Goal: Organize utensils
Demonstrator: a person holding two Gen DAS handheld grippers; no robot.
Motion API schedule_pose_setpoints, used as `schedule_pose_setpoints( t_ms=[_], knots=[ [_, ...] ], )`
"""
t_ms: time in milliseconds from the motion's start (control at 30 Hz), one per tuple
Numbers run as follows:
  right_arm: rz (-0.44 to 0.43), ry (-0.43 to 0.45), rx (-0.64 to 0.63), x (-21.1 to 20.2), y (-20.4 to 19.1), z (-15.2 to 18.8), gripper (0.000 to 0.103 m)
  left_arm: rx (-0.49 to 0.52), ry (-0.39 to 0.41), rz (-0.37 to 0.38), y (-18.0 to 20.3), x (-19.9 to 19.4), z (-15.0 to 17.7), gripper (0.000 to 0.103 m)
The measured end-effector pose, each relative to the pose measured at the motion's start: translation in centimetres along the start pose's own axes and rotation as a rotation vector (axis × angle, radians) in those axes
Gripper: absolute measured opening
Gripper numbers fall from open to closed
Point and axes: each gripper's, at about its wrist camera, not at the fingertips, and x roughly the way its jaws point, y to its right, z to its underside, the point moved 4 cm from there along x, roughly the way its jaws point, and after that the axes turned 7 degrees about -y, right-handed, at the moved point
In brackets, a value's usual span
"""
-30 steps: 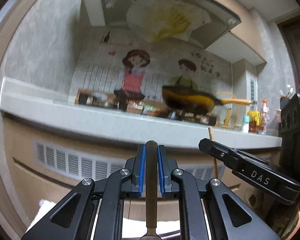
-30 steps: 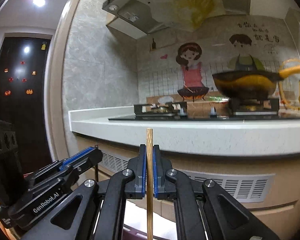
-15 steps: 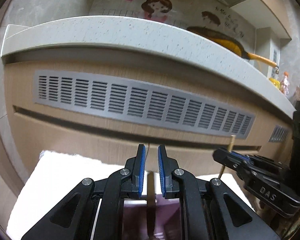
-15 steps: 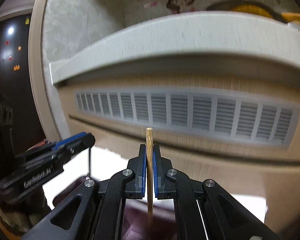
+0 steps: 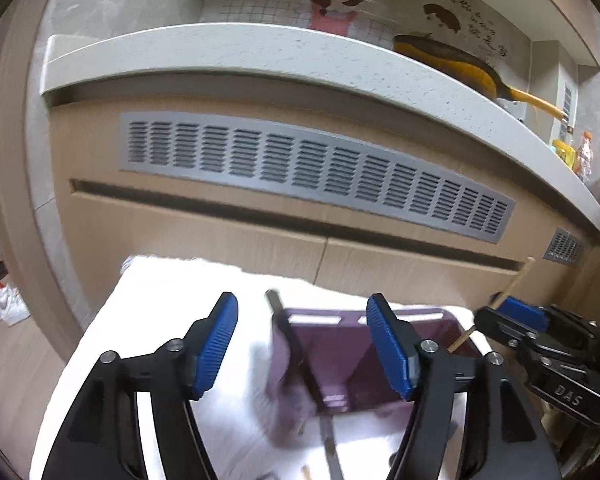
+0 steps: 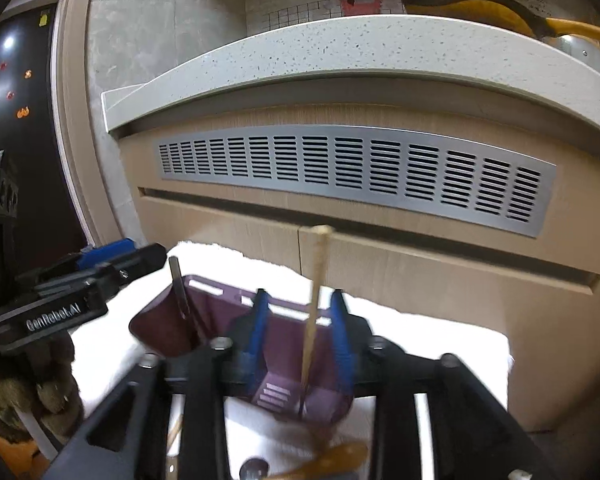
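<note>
While both tongs hang over white cloth-covered table point(image 5: 228, 400), speckled white kitchen counter point(image 5: 260, 52) fills background, yellow frying pan point(image 5: 452, 64) on top. Purple plastic utensil holder point(image 6: 284, 360) sits on table. Left tongs point(image 5: 302, 348) opening wide, dark flat-handled utensil point(image 5: 290, 344) standing loose between pads, leaning in holder. Right tongs point(image 6: 300, 340) opening too, still narrowish, thin wooden chopstick point(image 6: 314, 304) upright between pads, lower end in holder, no pad visibly pressing it.
</note>
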Motion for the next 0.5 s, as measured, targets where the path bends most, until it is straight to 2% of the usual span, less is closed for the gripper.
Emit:
schedule_pose_setpoints(
  t_ms=[100,233,300,367,500],
  knots=[
    [0.021,-0.015,-0.027,-1.0,-0.5,1.5,0.043,-0.037,-0.041,-0.026,-1.5,-0.2,1.3,0.072],
    [0.029,-0.062,-0.069,-1.1,-1.7,3.8,0.061,-0.099,-0.137,-0.033,-3.5,0.2,3.7,0.072],
    [0.032,-0.106,-0.087,-0.6,-2.5,5.3,0.066,-0.124,-0.188,-0.022,-4.4,0.2,5.0,0.074],
    [0.021,-0.162,-0.101,0.1,-3.2,6.6,0.075,-0.129,-0.214,-0.033,-4.9,0.0,5.9,0.074],
    [-0.039,-0.29,-0.09,2.5,-5.3,8.9,0.076,-0.147,-0.233,-0.045,-5.9,-0.9,7.7,0.075]
  ],
)
